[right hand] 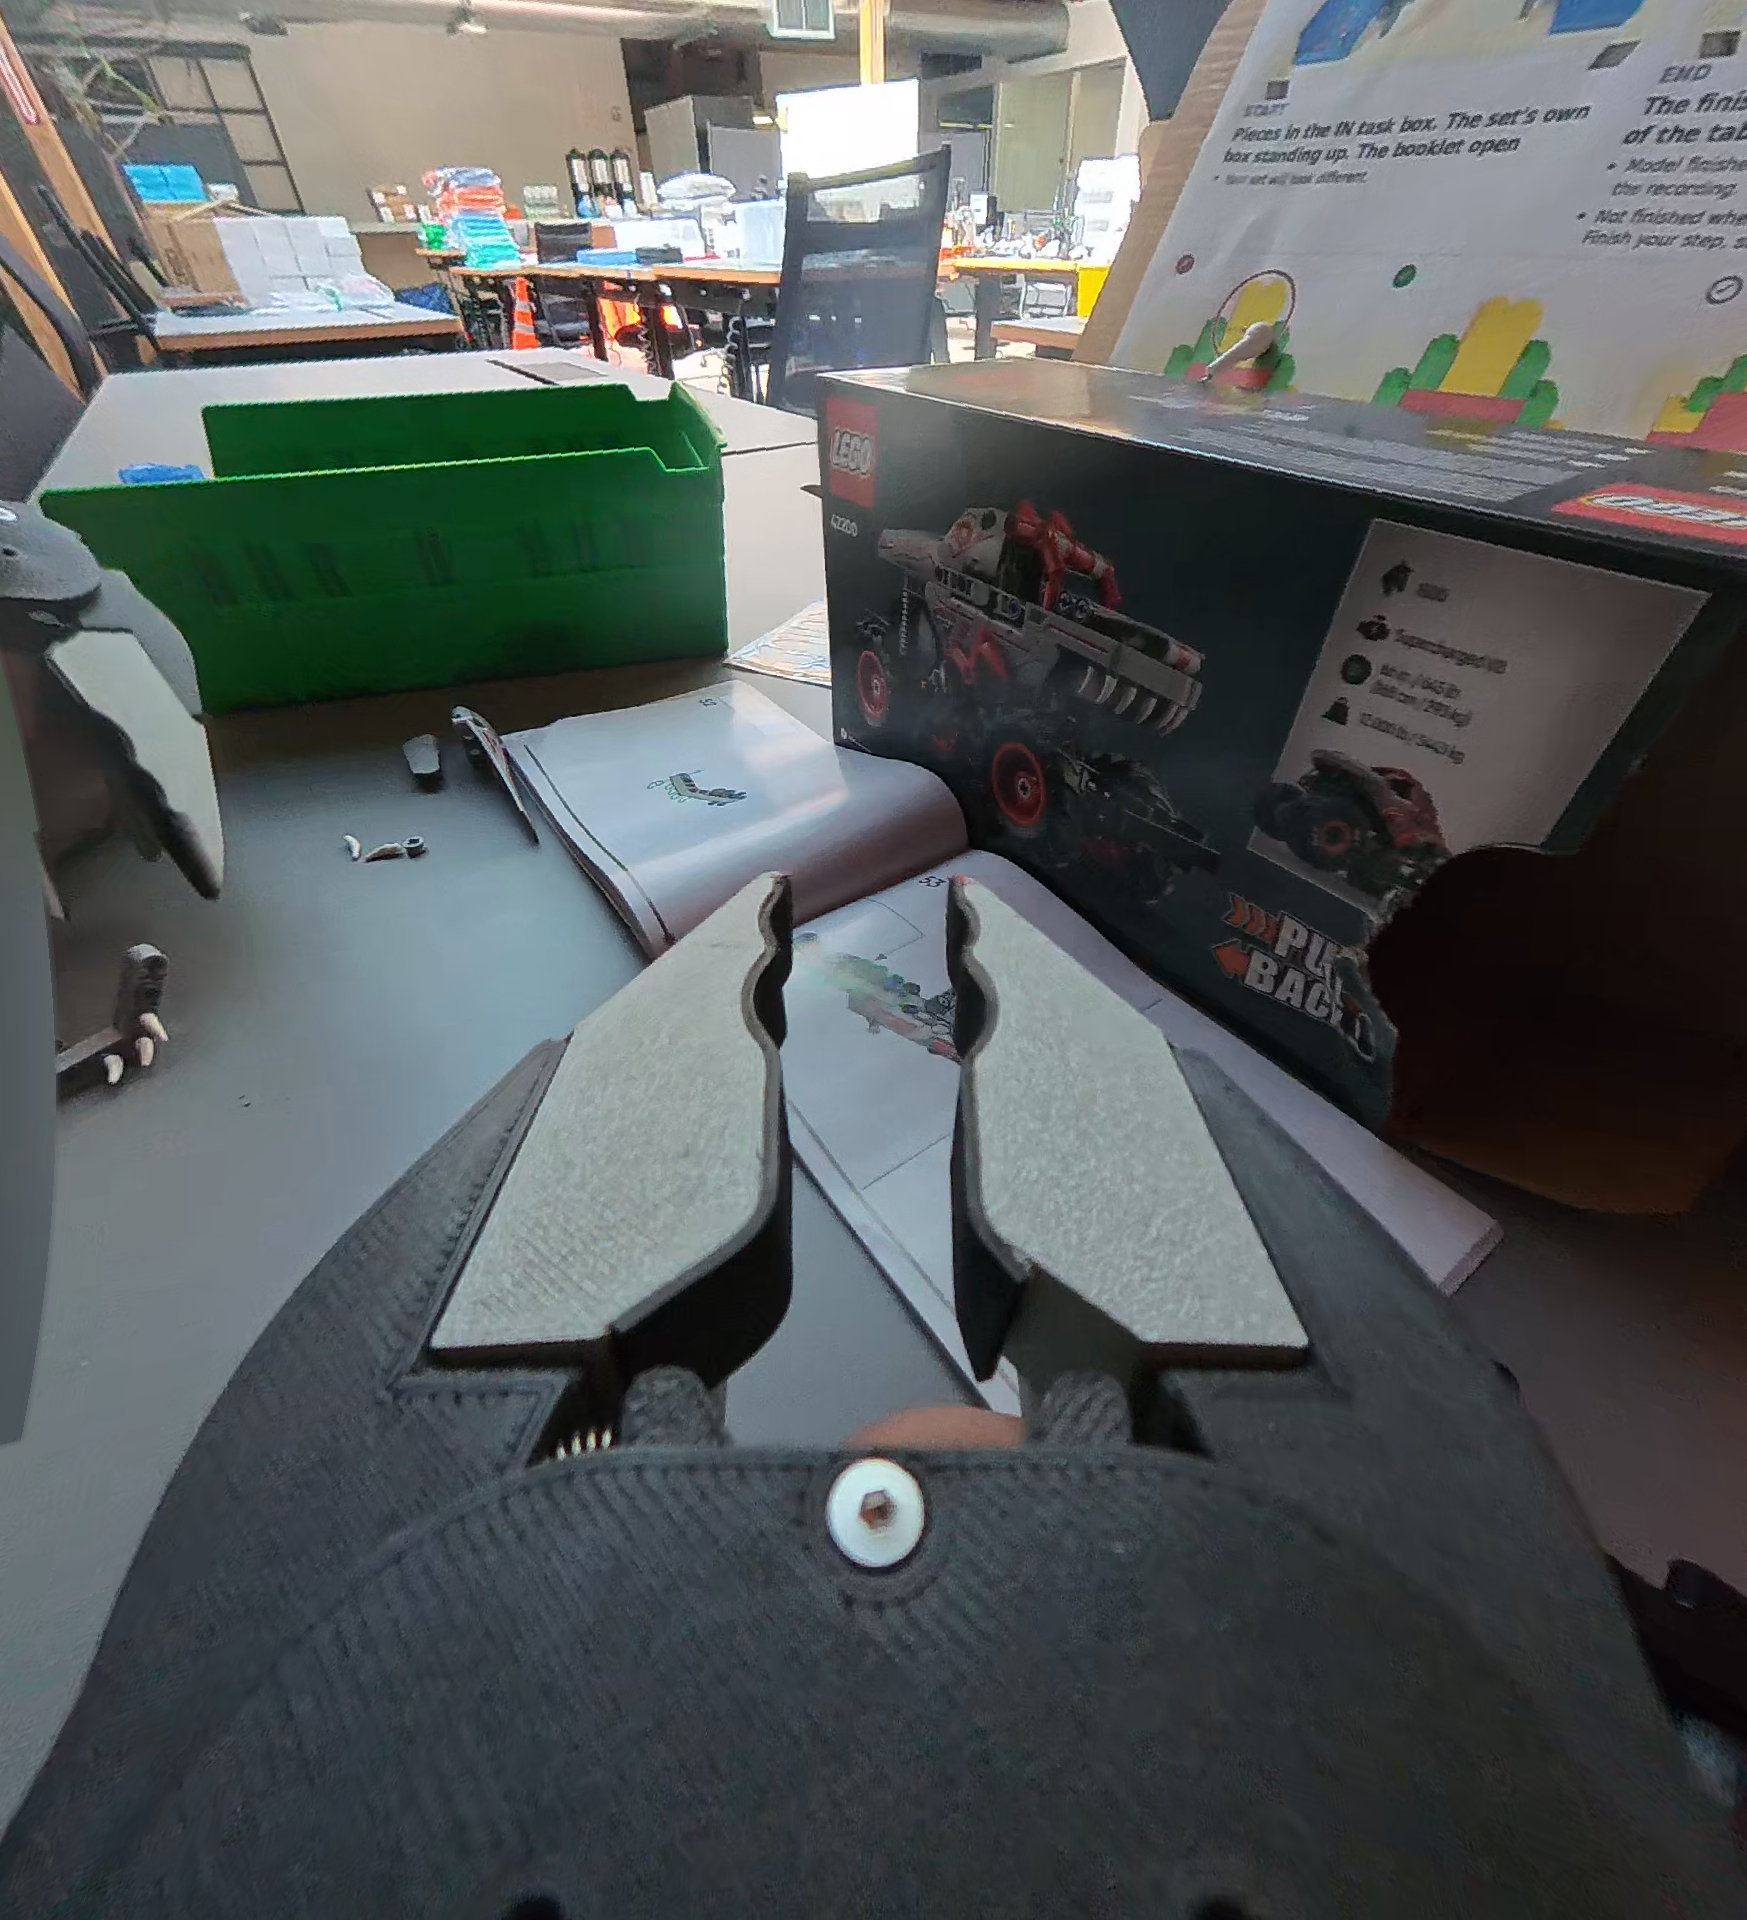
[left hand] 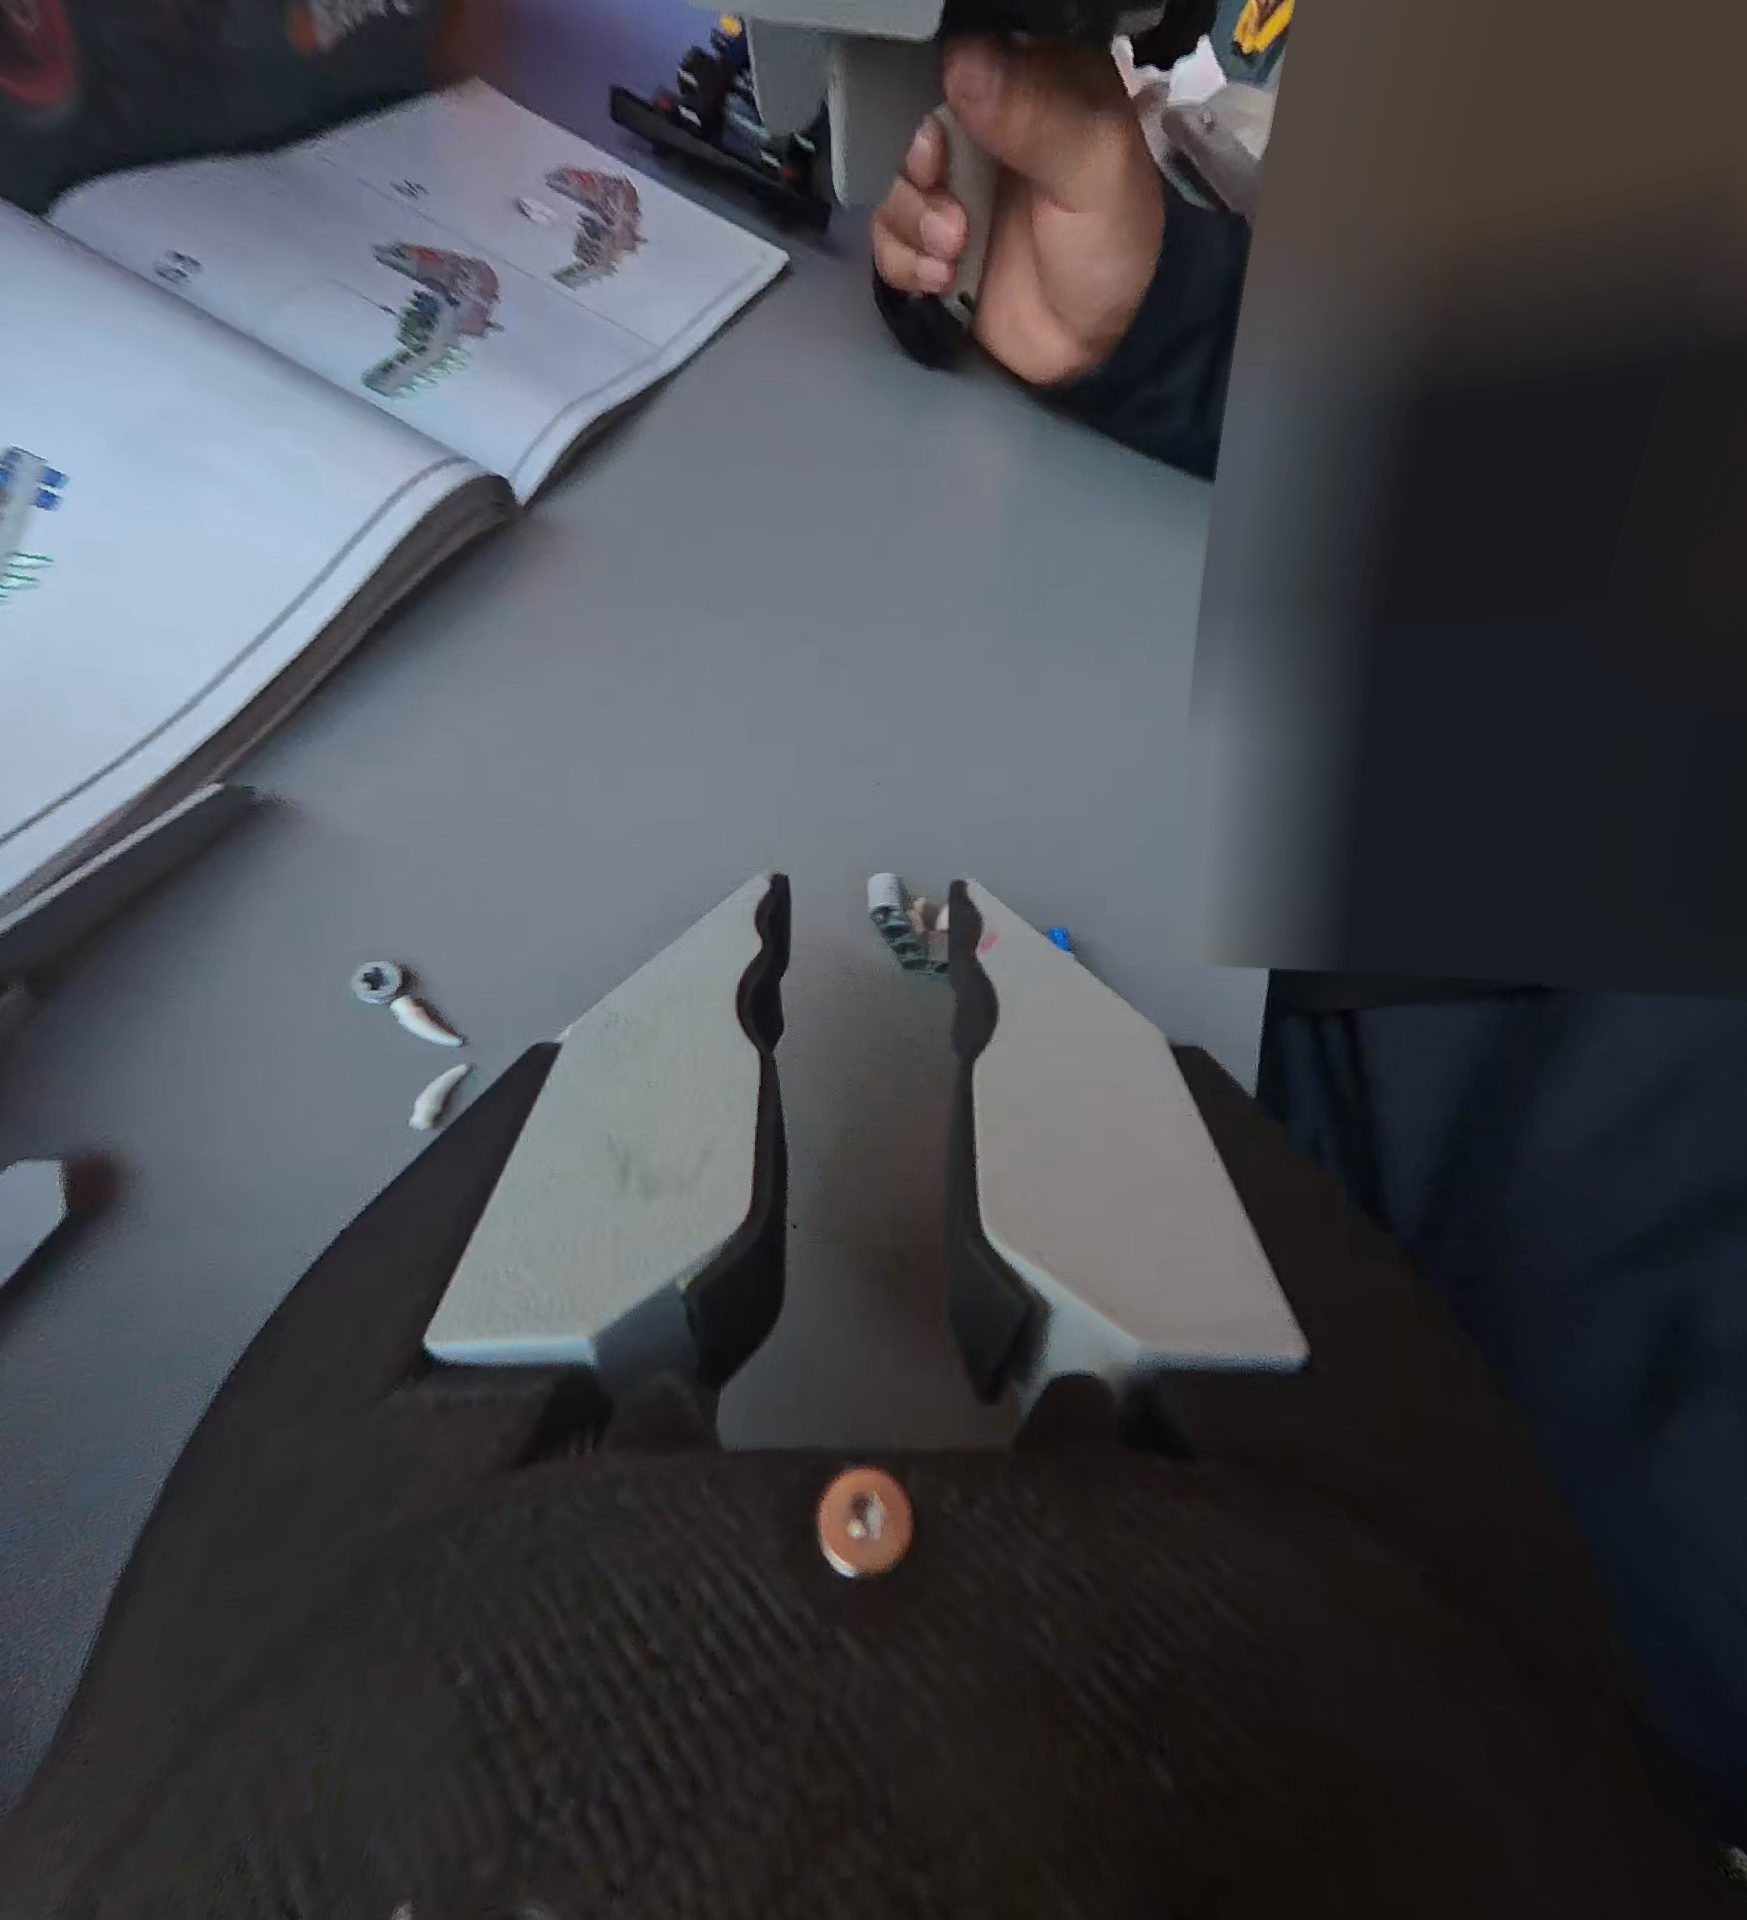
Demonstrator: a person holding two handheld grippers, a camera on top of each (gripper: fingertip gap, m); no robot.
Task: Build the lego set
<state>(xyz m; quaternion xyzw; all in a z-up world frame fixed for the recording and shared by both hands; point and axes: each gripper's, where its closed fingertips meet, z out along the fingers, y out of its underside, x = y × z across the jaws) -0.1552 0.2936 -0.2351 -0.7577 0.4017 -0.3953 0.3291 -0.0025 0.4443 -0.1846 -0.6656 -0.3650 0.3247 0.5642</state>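
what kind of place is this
Probably a shared workshop or lab: rows of long tables loaded with stacked bins behind, and a dark work table with a green bin and open booklet.

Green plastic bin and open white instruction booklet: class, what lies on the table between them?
In the right wrist view, between the green plastic bin and the open white instruction booklet lies a small dark piece.

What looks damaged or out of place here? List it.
The set's box has a ragged torn opening at its right end, bare brown cardboard showing. Small white tooth pieces lie loose on the table, outside the green bin.
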